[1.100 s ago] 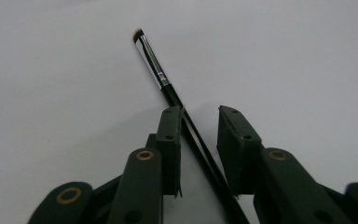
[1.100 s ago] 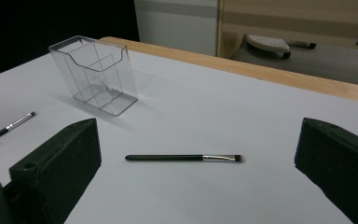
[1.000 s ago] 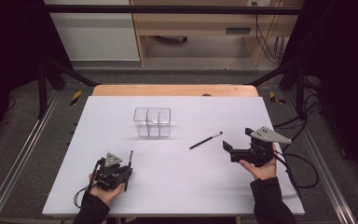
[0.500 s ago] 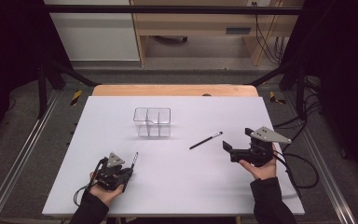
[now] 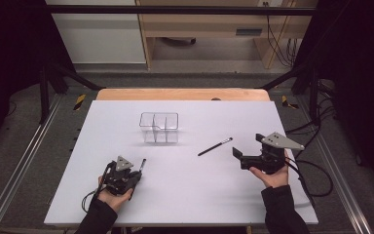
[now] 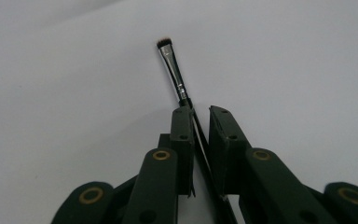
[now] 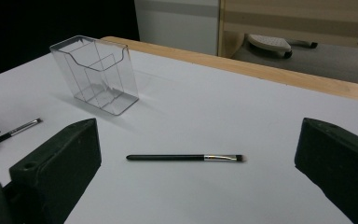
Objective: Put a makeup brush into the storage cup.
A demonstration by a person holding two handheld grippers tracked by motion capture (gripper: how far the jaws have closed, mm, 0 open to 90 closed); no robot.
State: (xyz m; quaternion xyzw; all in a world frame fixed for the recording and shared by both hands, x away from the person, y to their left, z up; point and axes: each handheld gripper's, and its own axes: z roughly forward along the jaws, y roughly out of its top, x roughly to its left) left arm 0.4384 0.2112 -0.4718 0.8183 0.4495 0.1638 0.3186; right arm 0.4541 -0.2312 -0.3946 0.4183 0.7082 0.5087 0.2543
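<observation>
While we look down from the high view, the desk (image 5: 185,200) lies before us as a broad white sheet, matte and even, with a strip of pale wood along its far edge (image 5: 182,94). Beyond it we see a grey floor, a light wooden bench (image 5: 209,34) and a white cabinet (image 5: 97,34) against the back, dark curtains at both sides, and cables (image 5: 285,29) trailing down at the right. Metal rails (image 5: 22,165) run along both flanks of the desk. Our left hand-held gripper (image 5: 135,173) rests low on the near left part of the white surface, its jaws drawn narrow and clamped on the handle of a small makeup brush (image 6: 173,70); in the left gripper view the brush runs forward between the two black jaws, its silver collar and dark bristle tip pointing out over the bare sheet. Our right hand-held gripper (image 5: 238,158) is held at the near right, jaws spread wide with nothing between them. In front of it a second brush (image 7: 186,158) lies flat on the sheet, well apart from both jaws, and in the high view it points slantwise toward the far right. A clear plastic organizer (image 5: 159,127) with divided compartments stands upright near the middle of the desk, apart from both brushes.
</observation>
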